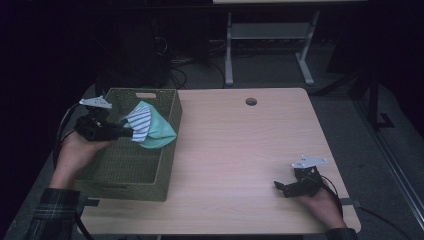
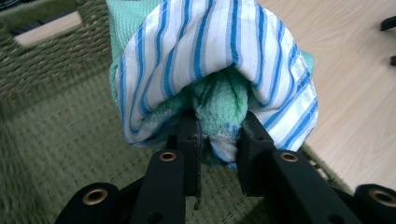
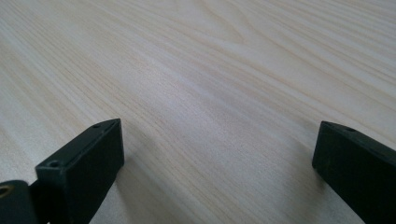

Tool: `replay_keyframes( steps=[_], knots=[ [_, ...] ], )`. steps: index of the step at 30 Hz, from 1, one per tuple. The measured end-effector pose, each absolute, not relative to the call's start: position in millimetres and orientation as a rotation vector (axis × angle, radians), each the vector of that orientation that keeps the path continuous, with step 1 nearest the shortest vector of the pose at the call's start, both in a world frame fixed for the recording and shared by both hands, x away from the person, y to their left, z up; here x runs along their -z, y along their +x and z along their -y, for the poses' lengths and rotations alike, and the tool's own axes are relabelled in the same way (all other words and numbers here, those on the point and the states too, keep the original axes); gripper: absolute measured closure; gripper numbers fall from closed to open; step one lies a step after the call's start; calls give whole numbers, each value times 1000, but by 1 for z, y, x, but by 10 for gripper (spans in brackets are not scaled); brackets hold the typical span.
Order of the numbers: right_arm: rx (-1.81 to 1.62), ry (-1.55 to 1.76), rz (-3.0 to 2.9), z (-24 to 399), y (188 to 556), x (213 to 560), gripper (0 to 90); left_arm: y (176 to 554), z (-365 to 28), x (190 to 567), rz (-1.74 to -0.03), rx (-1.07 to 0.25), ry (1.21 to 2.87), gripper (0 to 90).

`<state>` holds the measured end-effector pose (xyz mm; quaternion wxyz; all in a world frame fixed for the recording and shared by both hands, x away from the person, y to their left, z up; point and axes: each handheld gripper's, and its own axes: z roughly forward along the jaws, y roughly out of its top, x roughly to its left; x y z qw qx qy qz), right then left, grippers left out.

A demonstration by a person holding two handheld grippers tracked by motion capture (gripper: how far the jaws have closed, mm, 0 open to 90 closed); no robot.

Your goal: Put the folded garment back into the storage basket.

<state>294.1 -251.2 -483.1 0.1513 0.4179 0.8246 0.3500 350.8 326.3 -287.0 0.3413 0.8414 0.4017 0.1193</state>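
The left claw pinches the striped and green cloth over the green basket. Go low inside, then let go. The right claw rests wide on the tabletop.

one woven basket, two cloths bunched together, two grippers, one table.
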Motion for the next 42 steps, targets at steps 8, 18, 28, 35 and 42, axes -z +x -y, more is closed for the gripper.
replay_keyframes(
  steps=[8, 18, 28, 35, 42],
  knots=[
    [-1004, 1200, -2367, 251, 294, 483, 19, 352, -347, 302, -1113, -319, 2157, 735],
    [-1004, 1200, -2368, 251, 294, 483, 19, 356, -365, 329, -1204, -326, 2147, 734],
    [-1003, 1200, -2368, 251, 294, 483, 19, 366, -363, 362, -1274, -321, 2178, 734],
    [-1004, 1199, -2367, 251, 294, 483, 20, 374, -357, 382, -1286, -303, 2233, 732],
    [-1003, 1197, -2362, 251, 294, 483, 21, 378, -354, 394, -1294, -314, 2291, 713]
  ],
)
